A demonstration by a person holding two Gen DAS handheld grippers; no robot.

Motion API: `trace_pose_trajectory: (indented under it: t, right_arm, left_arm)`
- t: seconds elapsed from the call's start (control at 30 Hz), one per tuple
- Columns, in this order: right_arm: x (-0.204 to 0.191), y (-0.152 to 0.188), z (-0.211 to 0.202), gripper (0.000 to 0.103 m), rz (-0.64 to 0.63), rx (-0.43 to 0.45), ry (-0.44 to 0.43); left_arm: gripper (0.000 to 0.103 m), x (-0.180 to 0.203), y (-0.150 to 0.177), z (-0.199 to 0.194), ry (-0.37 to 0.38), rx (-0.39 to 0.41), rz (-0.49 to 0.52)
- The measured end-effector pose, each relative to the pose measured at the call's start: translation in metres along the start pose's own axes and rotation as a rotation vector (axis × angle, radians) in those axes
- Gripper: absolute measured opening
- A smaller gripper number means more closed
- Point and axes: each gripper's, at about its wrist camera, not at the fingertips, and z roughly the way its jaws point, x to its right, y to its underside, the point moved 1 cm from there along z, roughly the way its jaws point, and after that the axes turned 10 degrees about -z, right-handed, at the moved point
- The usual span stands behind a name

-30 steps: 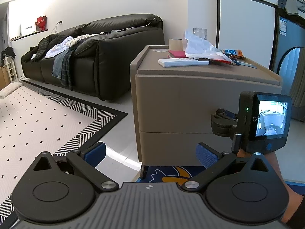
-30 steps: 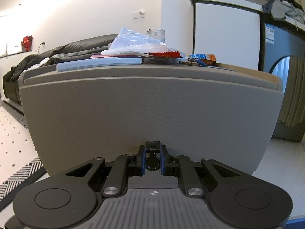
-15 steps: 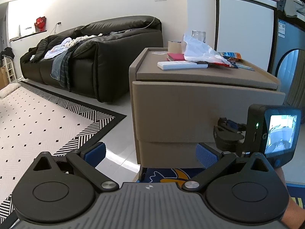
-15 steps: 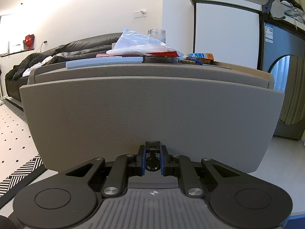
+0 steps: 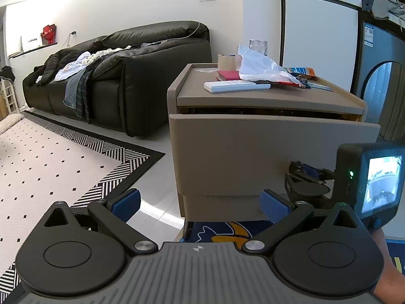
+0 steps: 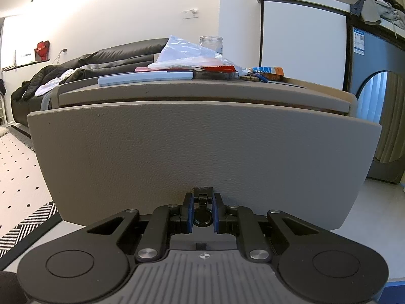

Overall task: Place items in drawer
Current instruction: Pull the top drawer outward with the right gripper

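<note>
Gripping the drawer [image 6: 200, 157] handle [image 6: 202, 214] with my right gripper [image 6: 202, 215], drawer ajar; left gripper [image 5: 200, 202] open; next, items [image 5: 253, 78] atop.

Taupe leather-faced top drawer [image 5: 253, 152], pulled partly open, items [image 5: 253, 78] on cabinet top

L hand-held gripper [image 5: 200, 202] jaws wide apart, idle; R hand-held gripper [image 6: 203, 214] nearly closed.

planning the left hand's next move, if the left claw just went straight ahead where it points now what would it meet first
Probably the nightstand: the open left claw points at its lower left front corner, just under the pulled-out top drawer. Depth is unclear, and slightly further left it would pass beside the cabinet, over the floor.
</note>
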Motion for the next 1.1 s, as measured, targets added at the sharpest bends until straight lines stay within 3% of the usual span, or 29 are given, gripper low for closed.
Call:
trace_pose_trajectory:
  t: [1.1]
  right_arm:
    - [-0.008,0.026,-0.059,0.016,-0.045,-0.031,-0.02]
  left_arm:
    - [0.103,0.01,0.007,-0.027,0.081,0.008,0.014]
